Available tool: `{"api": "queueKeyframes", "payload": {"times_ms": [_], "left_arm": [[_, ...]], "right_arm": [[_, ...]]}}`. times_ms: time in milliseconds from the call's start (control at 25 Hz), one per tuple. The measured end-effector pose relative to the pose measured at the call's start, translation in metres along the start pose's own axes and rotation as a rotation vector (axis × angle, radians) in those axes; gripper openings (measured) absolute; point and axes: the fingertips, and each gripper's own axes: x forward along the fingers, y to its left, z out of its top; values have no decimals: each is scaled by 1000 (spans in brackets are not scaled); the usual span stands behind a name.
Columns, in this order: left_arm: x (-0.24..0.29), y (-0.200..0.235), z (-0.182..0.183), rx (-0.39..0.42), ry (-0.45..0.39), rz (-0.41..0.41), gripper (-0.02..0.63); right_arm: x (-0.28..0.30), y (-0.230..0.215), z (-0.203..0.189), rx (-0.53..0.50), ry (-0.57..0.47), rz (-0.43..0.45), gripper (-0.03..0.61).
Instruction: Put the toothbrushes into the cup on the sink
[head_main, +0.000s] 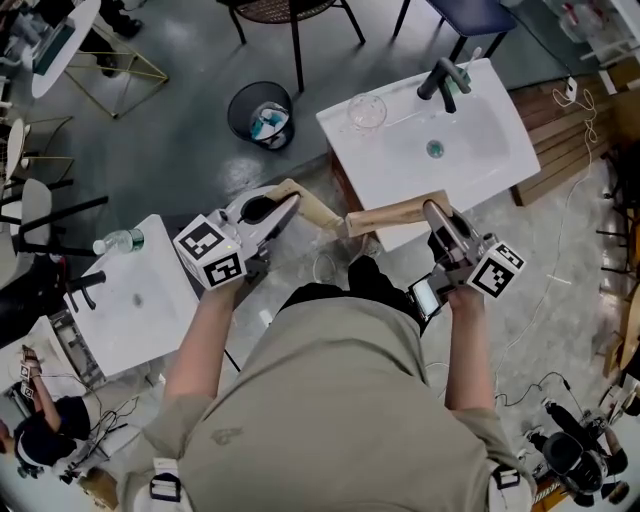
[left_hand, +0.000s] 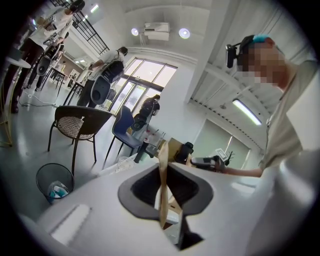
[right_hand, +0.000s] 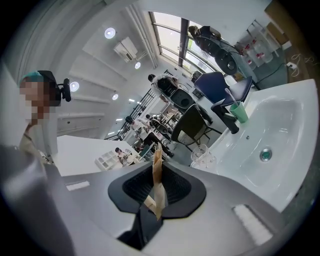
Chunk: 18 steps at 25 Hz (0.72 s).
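No bare toothbrush showed in any view. What was in hand was a tan packet (head_main: 395, 213), flat and paper-like, which I took to be the toothbrush wrapping. It was held in the air just short of the near edge of the sink (head_main: 480, 150). I could not tell whether it was one long packet or two meeting end to end. It looked light and thin, stiff enough to keep its line but easy to crease or tear, so a gentle hold on the flat faces near the ends seemed right. The left gripper (head_main: 287, 202) was clenched on its left end and the right gripper (head_main: 432, 208) on its right end. Each gripper view showed the tan sheet edge-on between closed jaws. The clear glass cup (head_main: 367, 111) stood on the sink's far left corner, well apart from the packet, and looked fragile and easily tipped. The faucet (head_main: 443, 78) rose behind the basin, and a waste bin (head_main: 260, 115) stood beyond.
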Motion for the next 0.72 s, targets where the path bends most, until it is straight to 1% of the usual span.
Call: {"api": "queueKeyframes", "payload": {"times_ms": [360, 720], "left_arm": [[16, 6, 7, -6, -5, 17, 37], [67, 7, 18, -12, 4, 49, 37]], "right_arm": [[6, -13, 14, 4, 14, 9, 52], [3, -54, 47, 31, 49, 32, 52]]}}
